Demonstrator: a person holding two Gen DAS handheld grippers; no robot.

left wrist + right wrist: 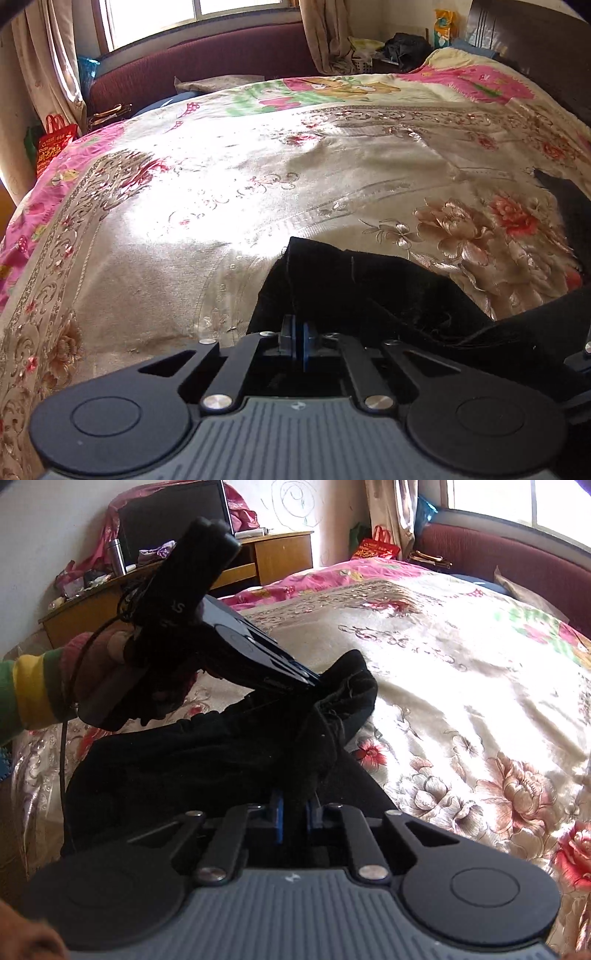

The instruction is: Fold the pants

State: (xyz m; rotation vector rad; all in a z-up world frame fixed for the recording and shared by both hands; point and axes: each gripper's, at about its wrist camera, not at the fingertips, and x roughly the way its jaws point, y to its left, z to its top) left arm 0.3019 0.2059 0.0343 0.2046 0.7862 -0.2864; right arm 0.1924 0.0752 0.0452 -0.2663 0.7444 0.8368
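Observation:
Black pants [369, 295] lie bunched on a floral satin bedspread [221, 203]. In the left wrist view my left gripper [297, 341] is shut, its blue pads pinching an edge of the dark cloth. The right wrist view shows that same left gripper [310, 681] coming in from the left, held by a hand in a striped sleeve [33, 690], clamped on a raised fold of the pants [221, 760]. My right gripper [295, 816] is shut on a bunched ridge of the pants, with cloth between its pads.
A maroon couch [203, 62] runs under the window behind the bed. A dark headboard [535, 37] stands at the right. A wooden desk [258, 557] with clutter and a red bag [376, 548] sit past the bed's far edge. The sunlit bedspread [461, 701] spreads wide to the right.

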